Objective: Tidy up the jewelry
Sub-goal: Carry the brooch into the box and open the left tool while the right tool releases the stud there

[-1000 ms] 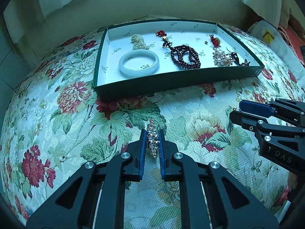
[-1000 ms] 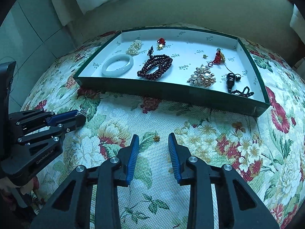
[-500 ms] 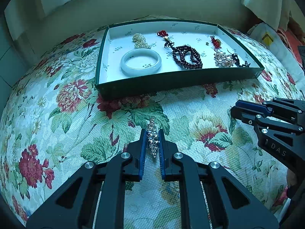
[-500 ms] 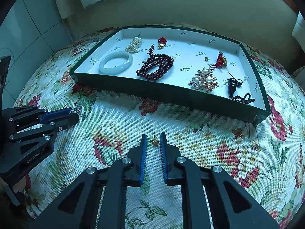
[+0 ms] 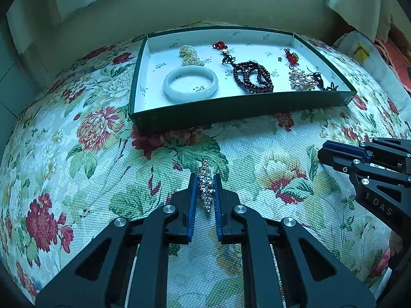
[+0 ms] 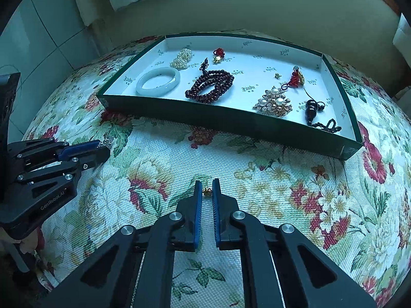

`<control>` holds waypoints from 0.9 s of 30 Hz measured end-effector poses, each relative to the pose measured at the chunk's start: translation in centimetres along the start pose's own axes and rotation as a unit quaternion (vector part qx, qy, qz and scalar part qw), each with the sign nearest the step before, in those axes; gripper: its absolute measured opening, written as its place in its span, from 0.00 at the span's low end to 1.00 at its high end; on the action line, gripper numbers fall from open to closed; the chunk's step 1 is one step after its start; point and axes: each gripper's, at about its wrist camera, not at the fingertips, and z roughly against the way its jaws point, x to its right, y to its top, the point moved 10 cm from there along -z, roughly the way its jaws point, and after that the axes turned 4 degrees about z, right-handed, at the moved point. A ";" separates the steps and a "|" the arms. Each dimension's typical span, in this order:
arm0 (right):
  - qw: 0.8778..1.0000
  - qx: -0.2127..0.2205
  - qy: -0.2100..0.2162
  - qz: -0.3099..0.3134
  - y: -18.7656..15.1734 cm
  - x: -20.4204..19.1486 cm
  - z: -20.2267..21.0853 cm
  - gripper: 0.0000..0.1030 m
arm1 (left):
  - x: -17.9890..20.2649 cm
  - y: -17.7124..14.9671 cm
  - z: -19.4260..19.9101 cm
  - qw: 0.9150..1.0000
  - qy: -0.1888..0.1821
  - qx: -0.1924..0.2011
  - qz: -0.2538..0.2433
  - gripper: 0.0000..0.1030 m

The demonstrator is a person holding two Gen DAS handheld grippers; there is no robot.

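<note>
Nearest, the left gripper (image 5: 205, 192) is clamped on a rhinestone clip (image 5: 206, 188), edge-up just above the floral cloth (image 5: 102, 154); stiff and light, it looks best held across its flat sides. The right gripper (image 6: 206, 192) pinches a tiny gold earring (image 6: 207, 191), probably slippery and easily dropped. Farther off, the green tray (image 6: 231, 123) holds a jade bangle (image 6: 158, 80) and dark beads (image 6: 210, 88).

Floral tablecloth (image 5: 77, 133) over rounded table, plain cream wall (image 6: 257, 5) behind, pale tiled wall (image 6: 38, 43) at left, dim greenish light
</note>
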 end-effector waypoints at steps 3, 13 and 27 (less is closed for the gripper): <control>1.000 0.003 0.000 -0.001 0.0 0.0 0.4 0.08 | 0.1 0.0 0.0 1.000 -0.001 0.000 0.000 0.12; 1.000 0.014 -0.001 -0.004 -0.1 0.1 1.6 0.08 | 1.1 0.2 0.8 1.000 -0.001 0.009 -0.005 0.12; 0.999 0.052 -0.006 -0.014 1.9 1.5 4.4 0.08 | 3.1 2.9 2.9 0.999 -0.008 0.040 -0.015 0.12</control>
